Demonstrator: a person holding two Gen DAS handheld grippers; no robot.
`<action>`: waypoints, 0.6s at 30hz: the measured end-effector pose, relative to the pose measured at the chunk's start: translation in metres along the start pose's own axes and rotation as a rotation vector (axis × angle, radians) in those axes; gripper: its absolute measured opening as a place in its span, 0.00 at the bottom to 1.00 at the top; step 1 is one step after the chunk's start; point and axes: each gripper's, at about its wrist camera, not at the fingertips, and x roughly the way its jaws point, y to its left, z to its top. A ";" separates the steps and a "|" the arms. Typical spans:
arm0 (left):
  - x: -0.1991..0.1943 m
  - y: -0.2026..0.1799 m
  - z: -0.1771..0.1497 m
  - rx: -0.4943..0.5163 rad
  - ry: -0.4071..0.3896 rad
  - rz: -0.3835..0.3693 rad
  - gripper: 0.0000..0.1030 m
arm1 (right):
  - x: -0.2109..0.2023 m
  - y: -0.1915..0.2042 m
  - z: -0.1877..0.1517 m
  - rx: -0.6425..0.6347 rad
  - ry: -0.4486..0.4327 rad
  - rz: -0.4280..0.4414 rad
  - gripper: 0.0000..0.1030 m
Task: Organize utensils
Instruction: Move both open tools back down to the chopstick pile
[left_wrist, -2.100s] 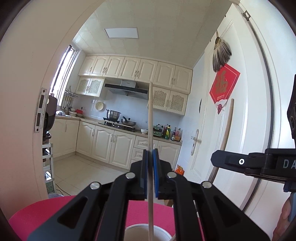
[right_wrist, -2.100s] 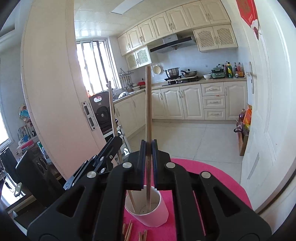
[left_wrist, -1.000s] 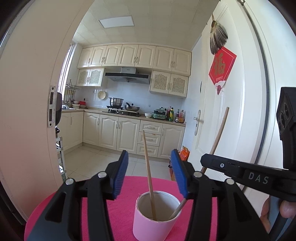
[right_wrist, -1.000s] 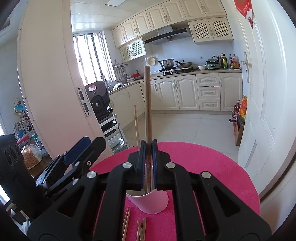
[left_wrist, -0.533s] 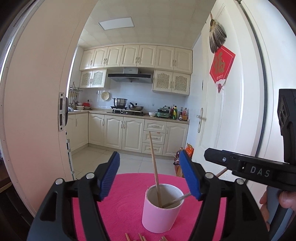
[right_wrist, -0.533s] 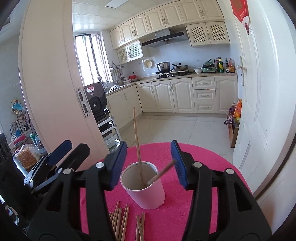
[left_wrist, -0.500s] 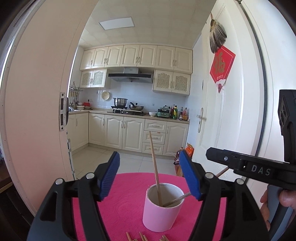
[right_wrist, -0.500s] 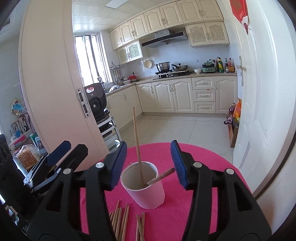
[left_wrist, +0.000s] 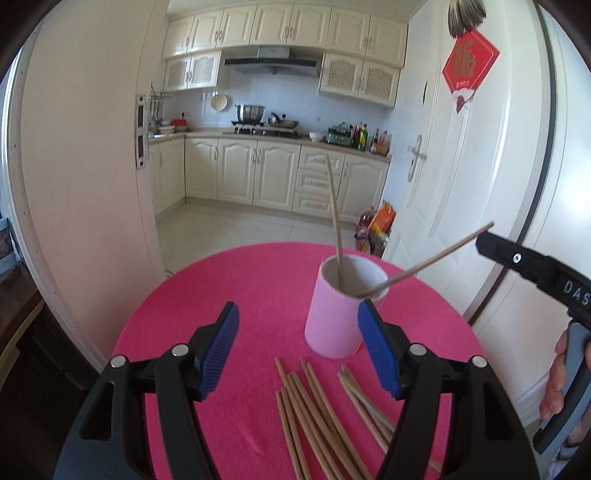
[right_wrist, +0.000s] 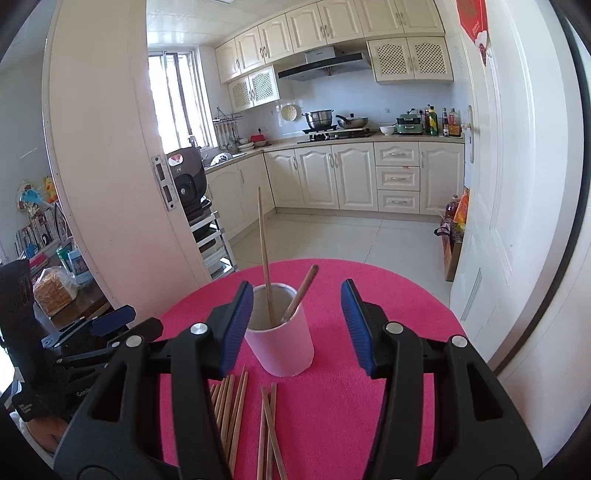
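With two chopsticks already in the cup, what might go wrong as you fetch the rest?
1. The chopstick leaning low over the rim of the cup might snag on the right gripper and tip the cup.
2. The loose chopsticks overlap on the pink cloth, so the left gripper may lift several.

Cup (left_wrist: 338, 321) ahead blocks path — bare mat (left_wrist: 236, 280) left, passable.
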 end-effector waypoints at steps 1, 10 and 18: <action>0.004 0.001 -0.004 0.006 0.044 0.016 0.64 | 0.001 0.001 -0.004 -0.010 0.019 -0.002 0.48; 0.047 0.017 -0.062 0.029 0.421 0.075 0.64 | 0.026 0.011 -0.047 -0.106 0.283 -0.011 0.48; 0.061 0.019 -0.087 0.030 0.530 0.097 0.64 | 0.047 0.016 -0.077 -0.139 0.457 0.014 0.48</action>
